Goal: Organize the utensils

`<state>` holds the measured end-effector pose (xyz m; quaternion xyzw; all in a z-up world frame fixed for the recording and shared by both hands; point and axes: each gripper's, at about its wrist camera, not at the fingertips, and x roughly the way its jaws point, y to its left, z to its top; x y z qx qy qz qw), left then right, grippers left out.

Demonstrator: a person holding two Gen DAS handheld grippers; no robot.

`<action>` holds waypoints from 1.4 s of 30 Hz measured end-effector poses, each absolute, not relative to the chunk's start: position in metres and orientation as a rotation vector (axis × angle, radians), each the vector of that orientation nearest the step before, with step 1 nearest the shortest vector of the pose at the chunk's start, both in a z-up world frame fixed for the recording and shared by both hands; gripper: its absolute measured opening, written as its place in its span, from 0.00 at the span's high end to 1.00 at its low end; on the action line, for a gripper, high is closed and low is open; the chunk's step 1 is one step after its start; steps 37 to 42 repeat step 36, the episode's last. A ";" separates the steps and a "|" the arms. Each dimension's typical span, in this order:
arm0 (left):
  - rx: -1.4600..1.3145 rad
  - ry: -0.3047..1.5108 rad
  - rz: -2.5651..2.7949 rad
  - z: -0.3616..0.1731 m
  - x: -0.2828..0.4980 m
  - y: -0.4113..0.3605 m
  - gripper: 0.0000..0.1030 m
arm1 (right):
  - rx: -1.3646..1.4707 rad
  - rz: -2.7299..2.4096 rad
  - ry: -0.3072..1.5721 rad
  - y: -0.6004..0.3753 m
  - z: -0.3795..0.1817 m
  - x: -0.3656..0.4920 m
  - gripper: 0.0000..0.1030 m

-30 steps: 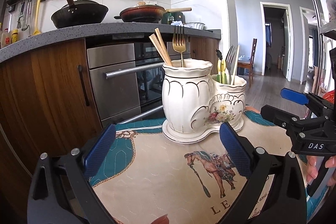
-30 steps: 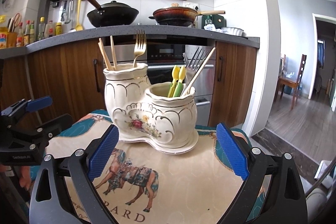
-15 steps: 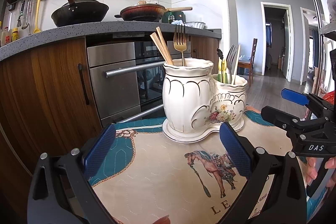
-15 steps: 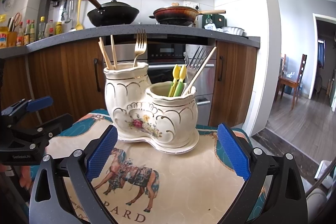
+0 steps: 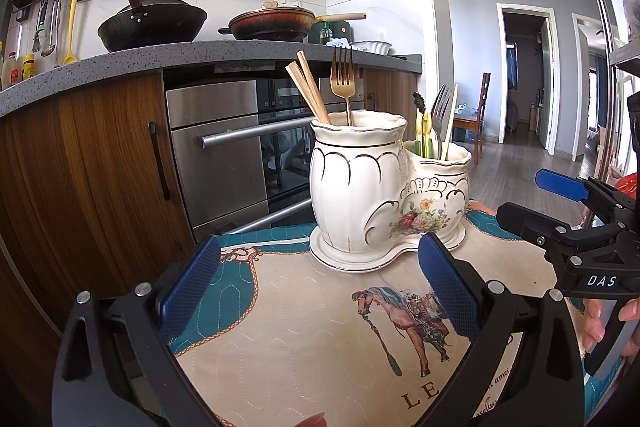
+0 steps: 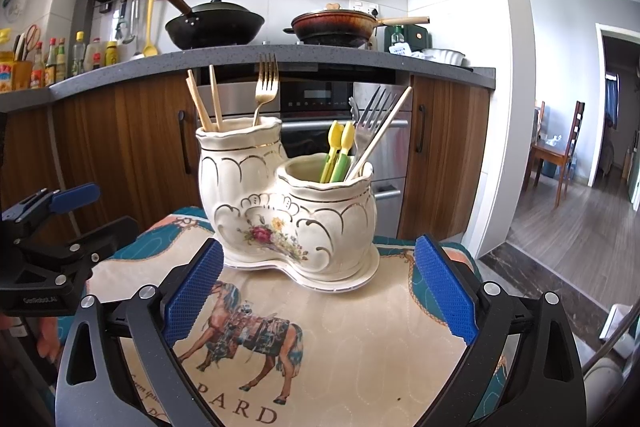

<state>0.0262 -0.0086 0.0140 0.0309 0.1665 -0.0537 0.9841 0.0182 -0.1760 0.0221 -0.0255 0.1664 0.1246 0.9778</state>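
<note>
A cream two-pot ceramic utensil holder (image 5: 380,195) (image 6: 288,203) stands on a horse-print cloth (image 5: 320,327) (image 6: 352,339). The tall pot holds a gold fork (image 5: 344,79) (image 6: 266,83) and wooden chopsticks (image 5: 308,87) (image 6: 204,99). The short pot holds a silver fork (image 6: 370,119), yellow-green utensils (image 6: 340,151) and one chopstick (image 6: 384,131). My left gripper (image 5: 320,283) is open and empty in front of the holder. My right gripper (image 6: 320,287) is open and empty in front of it, and shows at the right of the left wrist view (image 5: 560,211).
Behind the table stands a kitchen counter (image 5: 200,55) with a black wok (image 5: 152,23) and a brown pan (image 5: 276,23). An oven (image 5: 224,147) is below the counter. A hallway with a chair (image 6: 560,151) opens to the right.
Both grippers have drifted very slightly; the holder sits a little lower in the views. Nothing was taken hold of or let go.
</note>
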 end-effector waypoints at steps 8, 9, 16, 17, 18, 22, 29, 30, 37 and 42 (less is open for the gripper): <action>0.063 0.335 -0.108 0.014 0.026 -0.009 0.05 | -0.051 0.251 0.336 -0.176 0.022 0.018 0.07; 0.063 0.336 -0.108 0.014 0.026 -0.009 0.05 | -0.051 0.251 0.336 -0.176 0.022 0.018 0.07; 0.063 0.335 -0.107 0.014 0.026 -0.009 0.05 | -0.051 0.251 0.337 -0.176 0.022 0.018 0.07; 0.063 0.335 -0.107 0.014 0.026 -0.009 0.05 | -0.051 0.251 0.337 -0.176 0.022 0.018 0.07; 0.063 0.336 -0.105 0.014 0.027 -0.008 0.05 | -0.051 0.251 0.337 -0.176 0.022 0.018 0.07; 0.060 0.340 -0.103 0.014 0.027 -0.007 0.05 | -0.051 0.251 0.337 -0.176 0.023 0.018 0.06; 0.058 0.352 -0.094 0.013 0.029 -0.006 0.05 | -0.051 0.251 0.337 -0.176 0.023 0.018 0.06; 0.059 0.352 -0.095 0.013 0.029 -0.006 0.05 | -0.051 0.251 0.337 -0.176 0.023 0.018 0.06; 0.069 0.354 -0.095 0.013 0.030 -0.008 0.05 | -0.050 0.251 0.338 -0.176 0.023 0.018 0.06; 0.069 0.354 -0.095 0.013 0.030 -0.008 0.05 | -0.050 0.251 0.338 -0.176 0.023 0.018 0.06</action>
